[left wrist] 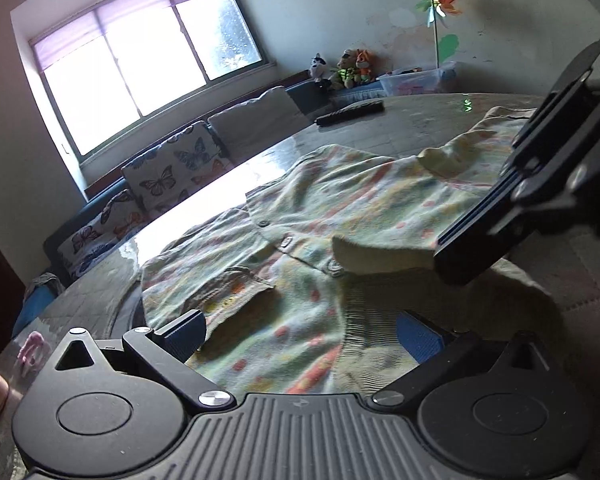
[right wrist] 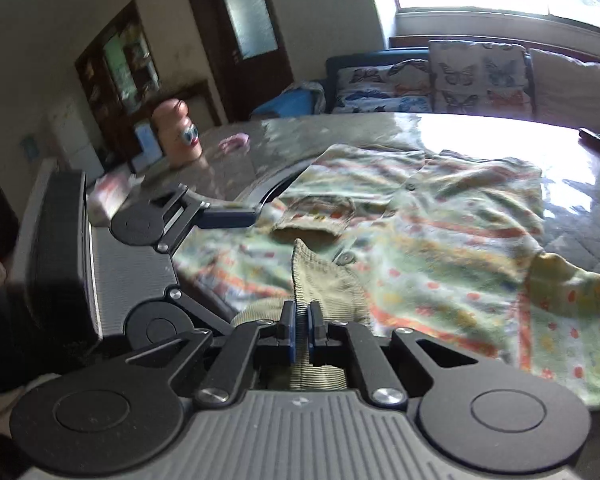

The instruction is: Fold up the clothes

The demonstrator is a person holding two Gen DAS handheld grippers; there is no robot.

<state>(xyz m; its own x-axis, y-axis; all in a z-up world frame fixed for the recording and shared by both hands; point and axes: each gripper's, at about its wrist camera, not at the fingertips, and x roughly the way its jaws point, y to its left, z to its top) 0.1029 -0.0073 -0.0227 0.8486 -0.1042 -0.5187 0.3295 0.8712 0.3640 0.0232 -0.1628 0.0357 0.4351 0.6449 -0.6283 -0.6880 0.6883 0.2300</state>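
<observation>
A pale green knit cardigan [left wrist: 340, 208] with coloured stripes, dots and buttons lies spread on the round table [left wrist: 412, 120]. In the left wrist view my left gripper [left wrist: 300, 336] is open, its blue-padded fingers wide apart just above the near part of the cardigan, with a ribbed sleeve cuff [left wrist: 236, 284] ahead. My right gripper [left wrist: 456, 264] comes in from the right and pinches a ribbed edge. In the right wrist view my right gripper [right wrist: 301, 330] is shut on that olive ribbed edge [right wrist: 324, 280], lifted off the cardigan [right wrist: 440, 232]. One finger [right wrist: 228, 216] of the left gripper shows at the left.
A black remote control [left wrist: 350, 113] lies at the table's far side. A pink bottle-shaped figure [right wrist: 178, 128] and a small pink object [right wrist: 234, 142] stand near the table edge. A sofa with butterfly cushions [left wrist: 172, 168] runs under the window, and a clear plastic box [left wrist: 416, 80] sits beyond.
</observation>
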